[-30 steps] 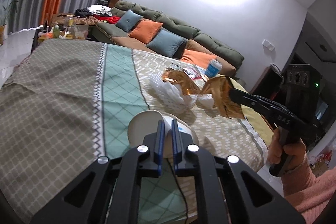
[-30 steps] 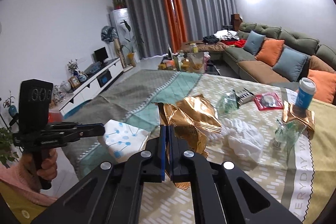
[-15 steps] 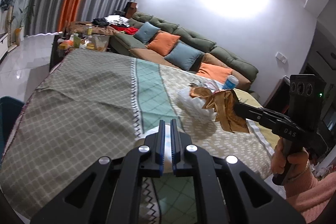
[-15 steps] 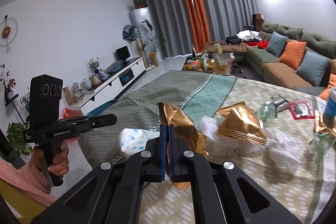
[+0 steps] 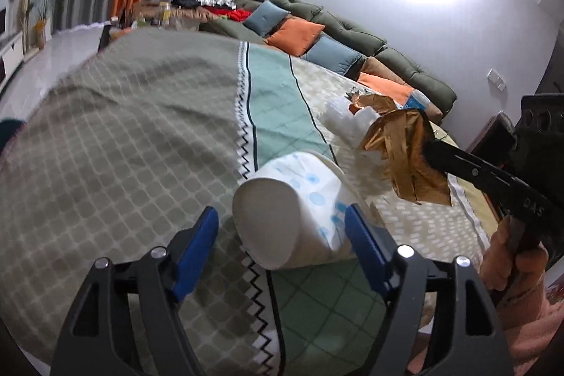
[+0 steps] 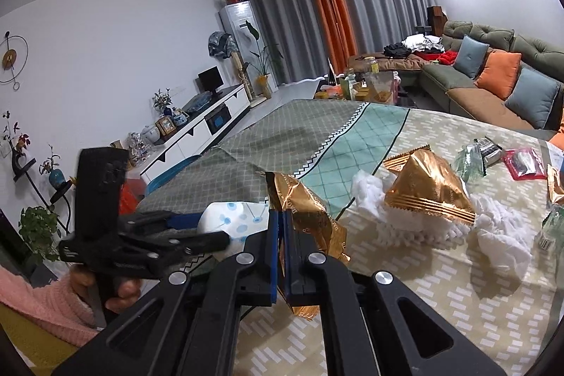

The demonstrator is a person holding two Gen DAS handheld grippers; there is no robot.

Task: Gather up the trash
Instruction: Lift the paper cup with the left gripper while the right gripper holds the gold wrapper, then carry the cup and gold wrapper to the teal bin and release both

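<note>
Near the table's edge, a dotted paper cup [image 5: 299, 199] lies toppled between the left gripper's [image 5: 282, 235] wide-spread jaws; the right gripper [image 6: 280, 256] pinches a crinkled gold wrapper [image 6: 306, 217].

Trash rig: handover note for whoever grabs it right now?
Left tongs: open, straddling the paper cup lying on its side at the near table edge.
Right tongs: shut on a gold wrapper, held above the table.
Still on the tablecloth: second gold wrapper, white tissues, red packet, clear wrappers at far right.
No bin in view; nothing visibly binned.
</note>
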